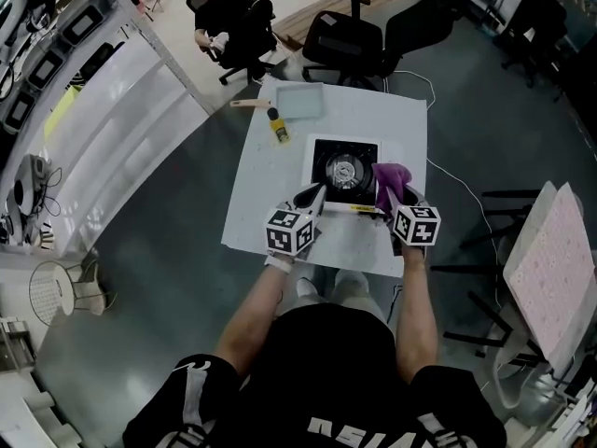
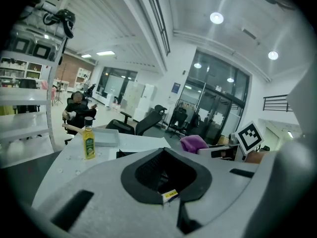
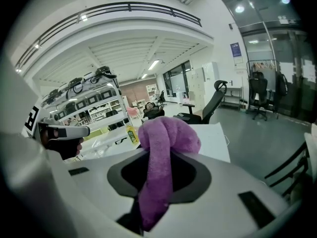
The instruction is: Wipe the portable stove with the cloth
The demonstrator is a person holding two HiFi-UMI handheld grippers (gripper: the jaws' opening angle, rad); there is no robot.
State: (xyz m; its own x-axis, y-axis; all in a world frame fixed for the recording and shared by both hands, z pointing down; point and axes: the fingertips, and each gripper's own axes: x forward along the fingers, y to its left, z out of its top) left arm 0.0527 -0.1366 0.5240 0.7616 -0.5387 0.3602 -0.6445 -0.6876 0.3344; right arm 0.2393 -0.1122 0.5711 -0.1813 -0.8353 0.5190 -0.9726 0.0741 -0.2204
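The portable stove (image 1: pixel 345 171), black with a round silver burner, sits in the middle of a white table (image 1: pixel 270 203). Its dark top edge (image 2: pixel 130 153) shows just beyond the left gripper. My right gripper (image 1: pixel 390 194) hangs over the stove's near right corner. It is shut on a purple cloth (image 1: pixel 394 175), which bunches up past the jaws (image 3: pixel 166 138) and also shows in the left gripper view (image 2: pixel 194 143). My left gripper (image 1: pixel 311 197) hovers at the stove's near left corner, its jaws together with nothing in them (image 2: pixel 166 182). Both grippers are off the table.
A yellow oil bottle (image 1: pixel 278 126) and a pale tray (image 1: pixel 300 100) stand behind the stove, with a wooden handle (image 1: pixel 250 104) beside them. Office chairs (image 1: pixel 345 35) and a seated person (image 1: pixel 219 17) are beyond the table. A pink board (image 1: pixel 555 269) leans at the right.
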